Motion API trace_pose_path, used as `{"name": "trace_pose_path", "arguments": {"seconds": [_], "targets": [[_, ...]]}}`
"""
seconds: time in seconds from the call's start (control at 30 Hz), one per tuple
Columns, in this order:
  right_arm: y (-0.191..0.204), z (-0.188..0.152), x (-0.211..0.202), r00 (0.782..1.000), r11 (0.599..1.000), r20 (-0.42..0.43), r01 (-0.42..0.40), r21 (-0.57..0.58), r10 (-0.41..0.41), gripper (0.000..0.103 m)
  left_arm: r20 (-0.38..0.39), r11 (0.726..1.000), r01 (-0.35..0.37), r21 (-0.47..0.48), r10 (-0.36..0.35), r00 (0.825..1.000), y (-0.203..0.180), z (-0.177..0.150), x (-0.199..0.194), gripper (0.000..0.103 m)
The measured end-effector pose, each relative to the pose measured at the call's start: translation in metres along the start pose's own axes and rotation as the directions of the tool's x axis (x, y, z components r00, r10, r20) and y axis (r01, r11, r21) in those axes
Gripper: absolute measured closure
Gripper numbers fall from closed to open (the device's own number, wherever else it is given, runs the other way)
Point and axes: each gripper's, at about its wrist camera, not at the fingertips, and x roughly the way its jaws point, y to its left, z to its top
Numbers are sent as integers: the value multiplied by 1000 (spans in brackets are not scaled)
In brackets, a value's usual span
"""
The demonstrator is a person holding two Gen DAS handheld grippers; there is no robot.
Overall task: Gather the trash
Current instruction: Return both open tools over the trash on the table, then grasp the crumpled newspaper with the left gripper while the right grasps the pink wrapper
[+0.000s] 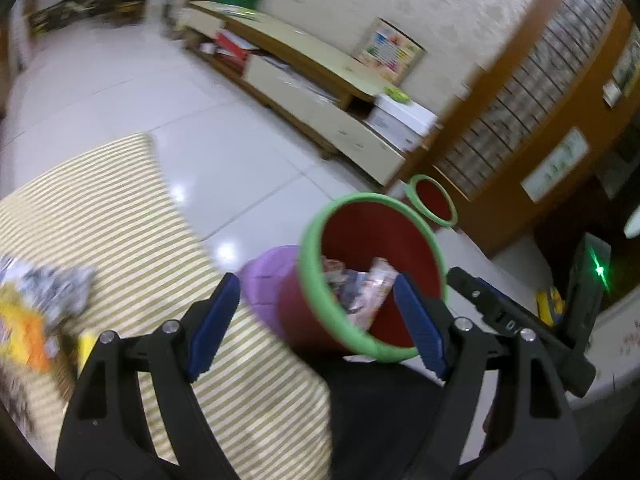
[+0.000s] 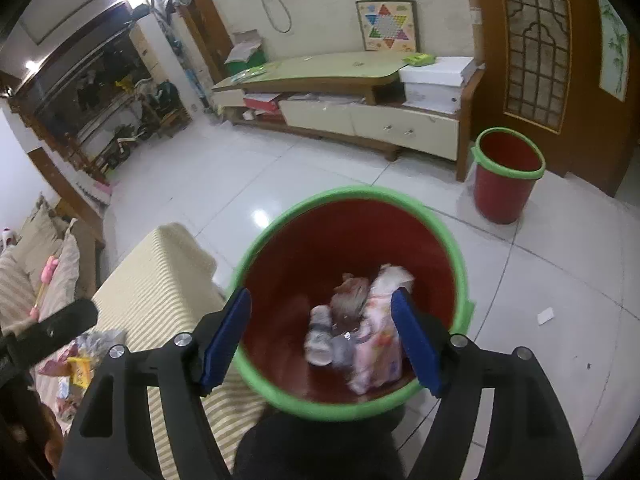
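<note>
My right claw (image 2: 320, 340) hangs over the near red bin with the green rim (image 2: 352, 196), its blue pads wide apart and holding nothing. The wrappers (image 2: 360, 332) lie at the bottom of this bin, a pink-white one beside a grey crumpled one; their print is too blurred for me to read any brand. My left claw (image 1: 318, 324) is also wide open and empty, above the striped cloth (image 1: 120, 216), with the same bin just in front of it. More trash (image 1: 40, 304) lies on the cloth at the left, yellow and orange packets, with no writing I can read. A second red bin (image 2: 505, 176) stands near the wooden door. A star-shaped game board (image 2: 386, 26) leans on the wall above the low cabinet (image 2: 372, 120).
</note>
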Motion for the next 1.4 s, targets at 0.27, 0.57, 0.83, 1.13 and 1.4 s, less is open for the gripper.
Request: {"name": "trace_pose_path", "arguments": {"seconds": [0.27,0.57,0.83,1.13,1.4], "targets": [[57,-34,5,994,994,-90,-68,-83,60,31,38,966,-212,-151,220,975,91,-47,-76,26],[108,-65,10,981,979,-165,-129,-160,102,31,-32,733,-430,-528,488,872,228,-111,-150,26],[153,-83,3,970,949,-198,-188,-254,139,31,-105,711,-429,-556,452,886,258,-124,-123,48],[202,-94,2,957,900,-233,-250,-356,173,31,-56,748,-356,-561,395,917,264,-139,-148,90],[304,-102,16,923,771,-271,-379,-511,274,31,-86,780,-359,-513,370,925,244,-175,-179,90]]}}
